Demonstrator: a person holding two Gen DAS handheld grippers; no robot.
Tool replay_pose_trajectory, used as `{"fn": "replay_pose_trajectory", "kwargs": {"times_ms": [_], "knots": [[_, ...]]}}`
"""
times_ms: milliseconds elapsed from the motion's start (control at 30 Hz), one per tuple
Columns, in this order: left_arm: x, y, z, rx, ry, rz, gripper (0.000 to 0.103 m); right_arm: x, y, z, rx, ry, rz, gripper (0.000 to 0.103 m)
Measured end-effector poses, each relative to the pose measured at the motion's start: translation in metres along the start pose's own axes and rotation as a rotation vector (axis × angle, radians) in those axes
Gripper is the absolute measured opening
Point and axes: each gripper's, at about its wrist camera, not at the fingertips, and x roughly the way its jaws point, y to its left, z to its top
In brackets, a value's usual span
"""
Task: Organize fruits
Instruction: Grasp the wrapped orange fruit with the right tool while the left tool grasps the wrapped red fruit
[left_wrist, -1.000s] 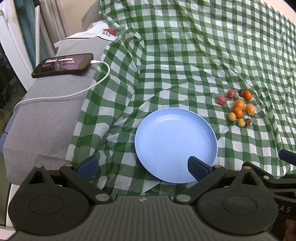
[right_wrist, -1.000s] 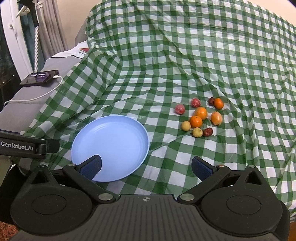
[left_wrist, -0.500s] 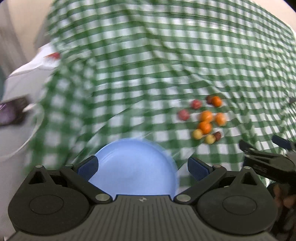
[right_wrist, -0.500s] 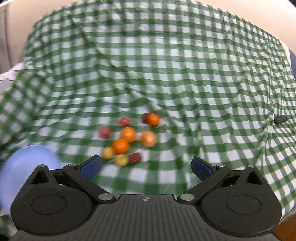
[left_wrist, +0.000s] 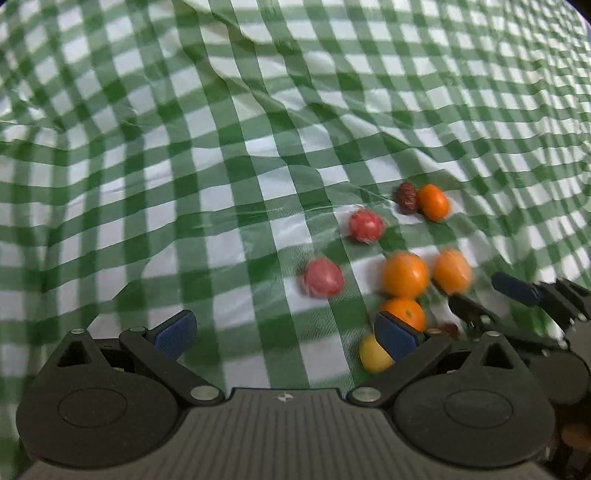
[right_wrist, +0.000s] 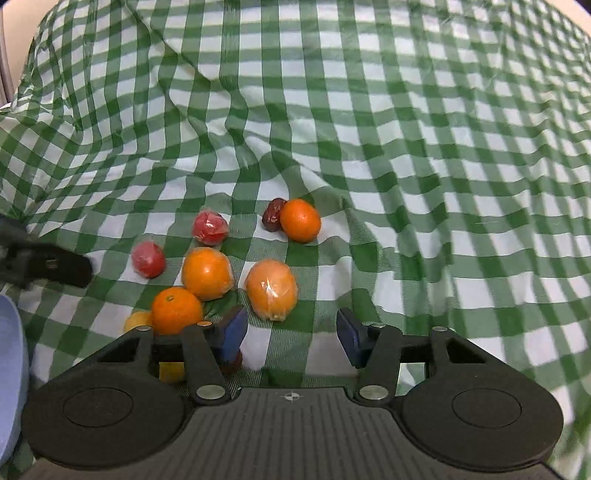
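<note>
Right tool over half-hidden date

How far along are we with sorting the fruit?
Nothing is sorted yet: the oranges, red fruits and dates all lie clustered on the checked cloth. Both right tongs and left tongs hold nothing; the right's jaws have just been closing. Every fruit remains to move.
</note>
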Motion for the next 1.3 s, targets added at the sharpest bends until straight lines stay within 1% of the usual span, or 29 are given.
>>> {"fn": "replay_pose_trajectory", "kwargs": {"times_ms": [100, 200, 267, 300, 333, 367, 400, 433, 467, 567, 633, 700, 833, 900, 967, 1067, 1133, 1200, 1300], "knots": [[0.026, -0.001, 0.014, -0.008, 0.027, -0.007, 0.102, 0.014, 0.003, 0.003, -0.026, 0.009, 0.018, 0.056], [0.043, -0.002, 0.021, -0.004, 0.04, -0.009, 0.102, 0.024, 0.007, 0.007, -0.071, -0.014, 0.031, 0.06], [0.051, -0.003, 0.024, -0.01, 0.041, -0.017, 0.098, 0.028, 0.008, 0.009, -0.094, -0.023, 0.038, 0.061], [0.054, -0.003, 0.025, -0.013, 0.045, -0.027, 0.088, 0.029, 0.009, 0.01, -0.108, -0.027, 0.037, 0.06], [0.057, -0.003, 0.025, -0.015, 0.054, -0.04, 0.071, 0.029, 0.01, 0.009, -0.128, -0.036, 0.036, 0.052], [0.06, -0.003, 0.026, -0.018, 0.063, -0.059, 0.064, 0.028, 0.012, 0.009, -0.142, -0.044, 0.042, 0.033], [0.057, -0.003, 0.026, -0.018, 0.047, -0.066, 0.047, 0.027, 0.013, 0.009, -0.142, -0.045, 0.033, 0.034], [0.055, -0.005, 0.026, -0.004, 0.038, -0.083, 0.033, 0.026, 0.013, 0.01, -0.133, -0.04, 0.026, 0.034], [0.053, -0.007, 0.025, 0.008, 0.035, -0.085, 0.033, 0.024, 0.013, 0.01, -0.117, -0.035, 0.019, 0.034], [0.04, -0.01, 0.021, 0.03, -0.01, -0.087, 0.032, 0.01, 0.004, 0.011, -0.054, -0.026, 0.006, 0.034], [0.025, -0.007, 0.018, 0.019, -0.029, -0.088, 0.032, -0.008, -0.002, 0.01, -0.013, -0.038, -0.004, 0.034], [0.002, -0.003, 0.011, 0.002, -0.06, -0.098, 0.032, -0.029, -0.005, 0.008, 0.004, -0.055, -0.005, 0.034], [-0.057, 0.012, -0.015, -0.044, -0.098, -0.083, 0.032, -0.082, 0.002, 0.005, 0.011, -0.105, 0.021, 0.034], [-0.086, 0.021, -0.033, -0.069, -0.106, -0.066, 0.032, -0.106, 0.012, 0.004, 0.01, -0.116, 0.057, 0.034], [-0.114, 0.031, -0.054, -0.099, -0.111, -0.045, 0.032, -0.131, 0.027, 0.001, -0.007, -0.128, 0.109, 0.034], [-0.152, 0.049, -0.087, -0.153, -0.117, -0.023, 0.032, -0.163, 0.055, -0.006, -0.045, -0.143, 0.183, 0.034], [-0.176, 0.059, -0.11, -0.179, -0.131, 0.006, 0.032, -0.182, 0.074, -0.012, -0.057, -0.138, 0.237, 0.034], [-0.194, 0.068, -0.129, -0.205, -0.137, 0.026, 0.032, -0.198, 0.093, -0.018, -0.076, -0.128, 0.295, 0.034], [-0.215, 0.078, -0.158, -0.249, -0.138, 0.04, 0.032, -0.217, 0.123, -0.031, -0.12, -0.112, 0.353, 0.034]]}}
